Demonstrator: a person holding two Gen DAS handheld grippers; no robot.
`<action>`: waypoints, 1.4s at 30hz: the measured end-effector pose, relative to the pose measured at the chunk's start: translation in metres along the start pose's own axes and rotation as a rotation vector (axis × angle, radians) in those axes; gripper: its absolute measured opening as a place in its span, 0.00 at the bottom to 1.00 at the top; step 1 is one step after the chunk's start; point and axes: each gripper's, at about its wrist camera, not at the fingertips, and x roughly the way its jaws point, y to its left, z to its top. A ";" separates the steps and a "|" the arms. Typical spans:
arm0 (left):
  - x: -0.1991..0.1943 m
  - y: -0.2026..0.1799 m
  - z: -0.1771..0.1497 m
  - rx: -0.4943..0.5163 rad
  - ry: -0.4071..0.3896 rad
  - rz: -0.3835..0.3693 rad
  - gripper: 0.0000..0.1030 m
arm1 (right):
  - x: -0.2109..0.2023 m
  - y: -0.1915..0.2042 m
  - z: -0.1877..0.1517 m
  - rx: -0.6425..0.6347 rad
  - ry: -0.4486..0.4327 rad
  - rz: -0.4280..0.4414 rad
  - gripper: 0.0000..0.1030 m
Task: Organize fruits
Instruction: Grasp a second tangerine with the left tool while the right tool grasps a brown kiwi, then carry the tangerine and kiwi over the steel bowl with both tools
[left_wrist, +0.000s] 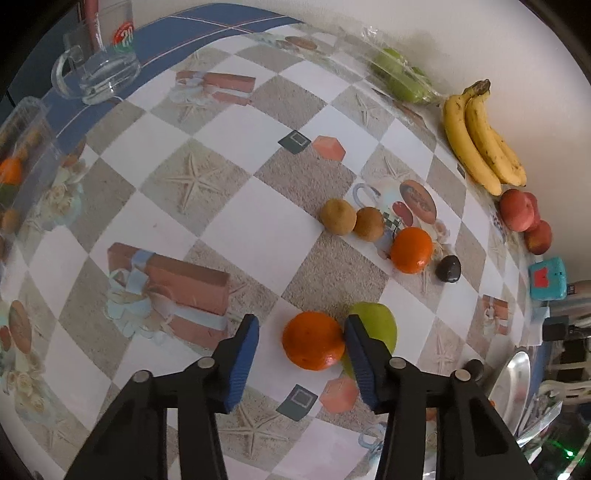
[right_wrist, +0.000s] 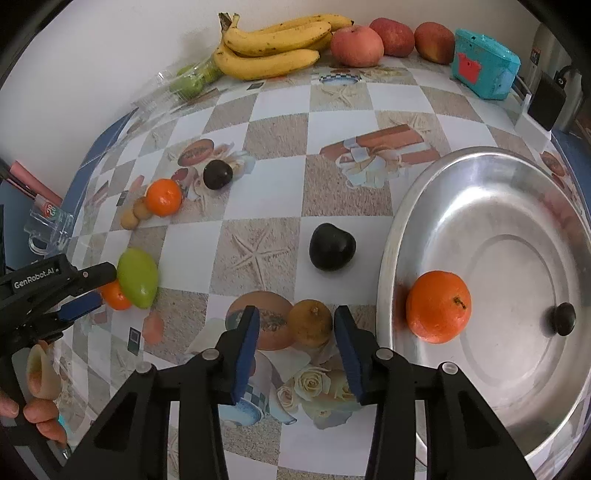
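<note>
Now, left tool (left_wrist: 301, 354): jaws part-way apart astride the orange (left_wrist: 313, 340), right pad touching its side, left pad clear; not clamped.
Right tool (right_wrist: 293, 345): jaws apart around the small brown fruit (right_wrist: 310, 322); contact unclear.
Places: orange mid-table against a green fruit (left_wrist: 380, 325); brown fruit just beside the metal tray (right_wrist: 480, 177) rim.
Handling: orange likely firm, rounded, prone to rolling; best gripped across its widest part. Brown fruit likely light, maybe soft; gentle squeeze.

Orange tangerine (left_wrist: 313, 340) beside a green mango (left_wrist: 380, 325); yellow bananas (left_wrist: 480, 140), red apples (left_wrist: 517, 210), checkered starfish-print desk (left_wrist: 229, 206).
</note>
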 end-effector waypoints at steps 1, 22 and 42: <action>0.000 0.000 0.000 -0.002 0.000 -0.007 0.42 | 0.001 0.000 0.000 -0.001 0.002 -0.002 0.42; -0.021 0.011 0.007 -0.071 -0.070 -0.054 0.32 | -0.004 -0.001 0.002 0.033 -0.003 0.034 0.26; -0.047 -0.024 0.000 0.026 -0.148 -0.081 0.32 | -0.048 -0.026 0.008 0.112 -0.105 0.041 0.26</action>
